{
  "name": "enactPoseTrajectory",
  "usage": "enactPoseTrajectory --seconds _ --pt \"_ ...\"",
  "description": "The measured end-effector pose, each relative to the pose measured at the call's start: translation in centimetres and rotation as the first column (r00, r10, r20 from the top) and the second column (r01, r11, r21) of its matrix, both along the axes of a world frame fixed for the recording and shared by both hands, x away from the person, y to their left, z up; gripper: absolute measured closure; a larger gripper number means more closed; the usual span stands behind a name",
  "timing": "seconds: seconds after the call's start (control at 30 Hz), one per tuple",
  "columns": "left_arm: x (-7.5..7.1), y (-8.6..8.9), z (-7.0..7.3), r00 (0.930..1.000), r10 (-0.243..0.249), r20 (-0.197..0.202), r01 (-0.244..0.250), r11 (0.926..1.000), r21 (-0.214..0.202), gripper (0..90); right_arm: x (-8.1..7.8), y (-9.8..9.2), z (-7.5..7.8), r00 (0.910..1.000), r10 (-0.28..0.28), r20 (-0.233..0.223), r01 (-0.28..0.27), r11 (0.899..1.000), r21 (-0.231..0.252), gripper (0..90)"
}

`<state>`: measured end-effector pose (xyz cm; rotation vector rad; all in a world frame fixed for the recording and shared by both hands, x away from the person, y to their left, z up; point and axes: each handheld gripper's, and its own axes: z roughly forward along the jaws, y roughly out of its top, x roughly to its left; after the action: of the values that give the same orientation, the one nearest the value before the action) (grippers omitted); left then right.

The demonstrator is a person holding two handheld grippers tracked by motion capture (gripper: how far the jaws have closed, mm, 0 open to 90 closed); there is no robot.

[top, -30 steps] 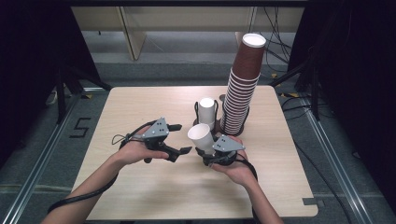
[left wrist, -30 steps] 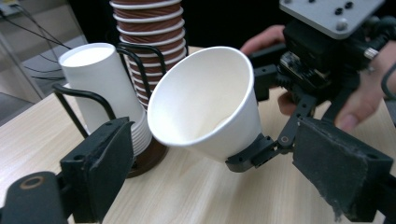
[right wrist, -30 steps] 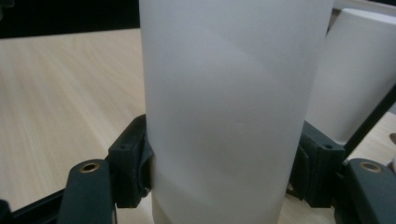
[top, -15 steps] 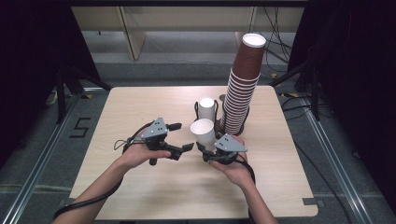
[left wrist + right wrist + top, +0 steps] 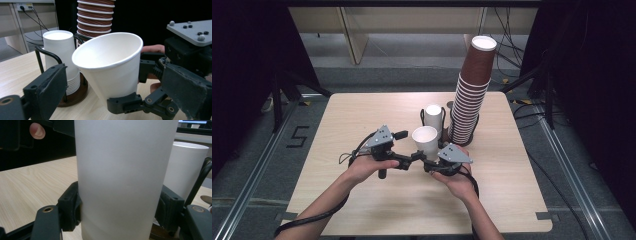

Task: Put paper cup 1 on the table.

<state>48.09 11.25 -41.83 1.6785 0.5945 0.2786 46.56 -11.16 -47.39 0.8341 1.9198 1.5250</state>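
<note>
Right gripper (image 5: 430,161): pinches the white cup (image 5: 425,141) low on its wall, one black pad on each side, mouth tilted towards the left hand.
Left gripper (image 5: 408,160): its jaws have just been opening; they stand spread, the cup between them, and neither pad presses it.
Holder stack (image 5: 433,116): white cups just beyond the held one, beside the tall brown stack (image 5: 471,95).
Doing it well: keep the right pinch gentle so the wall does not crush, and draw the left jaws clear before moving on.

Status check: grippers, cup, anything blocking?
Right gripper shut on white cup, low on its body. Left gripper open, jaws just been opening, clear of cup. White cup stack and brown cup stack right behind; nothing blocking.
</note>
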Motion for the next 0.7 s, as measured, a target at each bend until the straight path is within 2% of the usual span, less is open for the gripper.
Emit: enactPoseTrajectory --seconds 0.07,0.1,0.17,0.2,0.23,0.3,0.5,0.53,0.6,0.7 --pt "0.1 0.1 -0.1 0.9999 0.012 -0.01 -0.012 0.9998 -0.017 6.0 0.0 0.0 0.2 0.9997 -0.007 0.025 0.007 1.0 0.004 33.4" --pt "0.2 0.0 -0.2 0.9997 0.014 -0.021 -0.015 0.9996 -0.025 6.2 -0.2 0.0 0.3 0.9998 -0.018 0.007 0.018 1.0 0.019 33.5" --pt "0.3 -0.1 -0.3 0.9992 0.017 -0.036 -0.019 0.9988 -0.046 6.1 -0.1 0.1 0.4 0.999 -0.023 0.038 0.023 1.0 0.012 33.4" --pt "0.3 -0.1 -0.3 0.9992 0.017 -0.037 -0.019 0.9987 -0.047 6.1 0.0 0.1 0.4 0.9987 -0.012 0.05 0.012 1.0 0.0 33.4" --pt "0.4 -0.2 -0.3 0.9991 0.018 -0.038 -0.02 0.9986 -0.049 6.0 0.2 0.2 0.3 0.9981 0.001 0.062 -0.002 1.0 0.018 33.4" --pt "0.7 -0.5 -0.4 0.9987 0.024 -0.045 -0.026 0.9984 -0.05 6.1 0.0 0.2 0.3 0.9982 -0.023 0.056 0.023 1.0 0.005 33.5" --pt "1.4 -1.5 -0.6 0.9975 0.033 -0.062 -0.035 0.9985 -0.041 6.0 0.1 0.8 0.1 0.9989 -0.009 0.047 0.009 1.0 -0.017 33.4" --pt "1.5 -1.7 -0.6 0.9973 0.032 -0.066 -0.036 0.998 -0.053 6.0 0.2 0.9 0.1 0.9979 -0.003 0.064 0.004 1.0 -0.016 33.4" --pt "1.7 -1.9 -0.6 0.9965 0.032 -0.077 -0.036 0.9978 -0.055 6.3 0.1 1.0 0.3 0.9987 -0.009 0.05 0.01 1.0 -0.019 33.5" --pt "1.9 -2.2 -0.6 0.9963 0.025 -0.083 -0.029 0.9982 -0.052 8.6 0.1 1.1 0.5 0.9975 -0.011 0.07 0.012 1.0 -0.015 33.4"
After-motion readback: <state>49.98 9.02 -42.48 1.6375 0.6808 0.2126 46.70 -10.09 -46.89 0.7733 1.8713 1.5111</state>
